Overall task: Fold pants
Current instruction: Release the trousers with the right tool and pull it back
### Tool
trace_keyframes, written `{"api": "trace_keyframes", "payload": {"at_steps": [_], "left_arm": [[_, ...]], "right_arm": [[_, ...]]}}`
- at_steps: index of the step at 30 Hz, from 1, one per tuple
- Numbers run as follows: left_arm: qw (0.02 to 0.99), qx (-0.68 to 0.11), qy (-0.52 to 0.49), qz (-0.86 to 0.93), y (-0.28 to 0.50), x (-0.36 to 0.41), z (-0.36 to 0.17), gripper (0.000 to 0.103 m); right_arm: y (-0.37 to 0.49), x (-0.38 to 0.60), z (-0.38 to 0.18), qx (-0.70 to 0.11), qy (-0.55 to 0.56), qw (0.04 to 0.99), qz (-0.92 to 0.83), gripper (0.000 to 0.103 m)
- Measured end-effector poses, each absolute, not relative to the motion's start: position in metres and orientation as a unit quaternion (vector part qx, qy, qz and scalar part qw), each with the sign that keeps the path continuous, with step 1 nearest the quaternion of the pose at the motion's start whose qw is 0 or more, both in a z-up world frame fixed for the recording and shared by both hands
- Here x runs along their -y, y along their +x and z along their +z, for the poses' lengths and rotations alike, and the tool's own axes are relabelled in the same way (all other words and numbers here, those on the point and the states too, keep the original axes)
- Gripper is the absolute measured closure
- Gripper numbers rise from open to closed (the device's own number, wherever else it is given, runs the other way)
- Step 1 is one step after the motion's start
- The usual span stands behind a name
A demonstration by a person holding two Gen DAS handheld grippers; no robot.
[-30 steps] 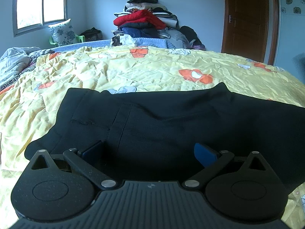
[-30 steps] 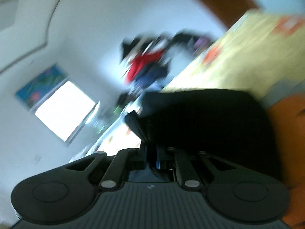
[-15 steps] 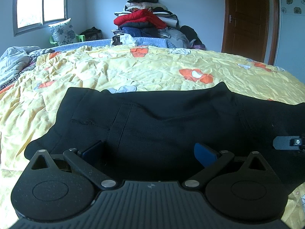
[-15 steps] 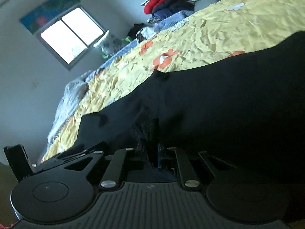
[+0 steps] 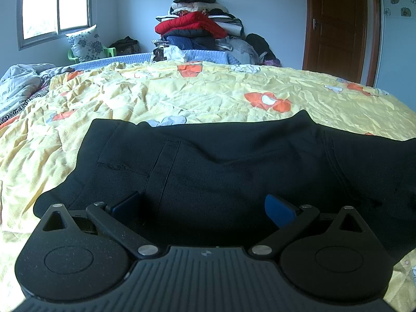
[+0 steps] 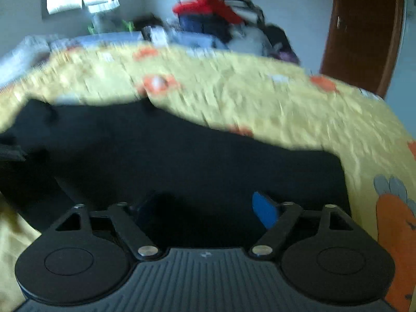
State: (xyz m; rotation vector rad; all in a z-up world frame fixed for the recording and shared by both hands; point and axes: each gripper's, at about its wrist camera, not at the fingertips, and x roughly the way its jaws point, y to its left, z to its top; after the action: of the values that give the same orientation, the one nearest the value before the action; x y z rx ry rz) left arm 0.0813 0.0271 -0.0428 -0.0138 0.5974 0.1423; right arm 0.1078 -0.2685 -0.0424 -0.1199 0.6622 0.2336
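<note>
The black pants (image 5: 221, 166) lie flat on the yellow bedspread (image 5: 182, 96), waistband end to the left, with a pocket seam showing. My left gripper (image 5: 202, 205) is open and empty, low over the near edge of the pants. In the blurred right wrist view the pants (image 6: 182, 161) spread across the bedspread (image 6: 260, 104). My right gripper (image 6: 205, 206) is open and empty, low over the pants' near edge.
A pile of clothes (image 5: 200, 28) stands beyond the far side of the bed. A brown door (image 5: 340, 26) is at the back right, a window (image 5: 54, 2) at the back left. A grey crumpled quilt (image 5: 20, 83) lies at the bed's left edge.
My right gripper has brought the held pants fabric down onto the bed, let go of it and opened. The left gripper has stayed still and open.
</note>
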Motion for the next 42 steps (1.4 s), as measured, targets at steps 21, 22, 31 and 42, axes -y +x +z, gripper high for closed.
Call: {"api": "trace_keyframes", "payload": {"at_steps": [21, 22, 31, 42], "left_arm": [[0.952, -0.301, 0.056, -0.025, 0.116, 0.068, -0.02, 0.001], [0.946, -0.316, 0.068, -0.024, 0.12, 0.073, -0.027, 0.001], [0.948, -0.306, 0.084, -0.03, 0.1, 0.065, -0.043, 0.0], [0.962, -0.248, 0.114, 0.003, 0.064, 0.042, -0.034, 0.0]], "right_arm": [[0.104, 0.276, -0.054, -0.308, -0.016, 0.946, 0.103, 0.0], [0.104, 0.276, -0.054, -0.308, -0.016, 0.946, 0.103, 0.0], [0.104, 0.277, -0.054, -0.308, -0.015, 0.946, 0.104, 0.0], [0.104, 0.277, -0.054, -0.308, -0.015, 0.946, 0.104, 0.0]]}}
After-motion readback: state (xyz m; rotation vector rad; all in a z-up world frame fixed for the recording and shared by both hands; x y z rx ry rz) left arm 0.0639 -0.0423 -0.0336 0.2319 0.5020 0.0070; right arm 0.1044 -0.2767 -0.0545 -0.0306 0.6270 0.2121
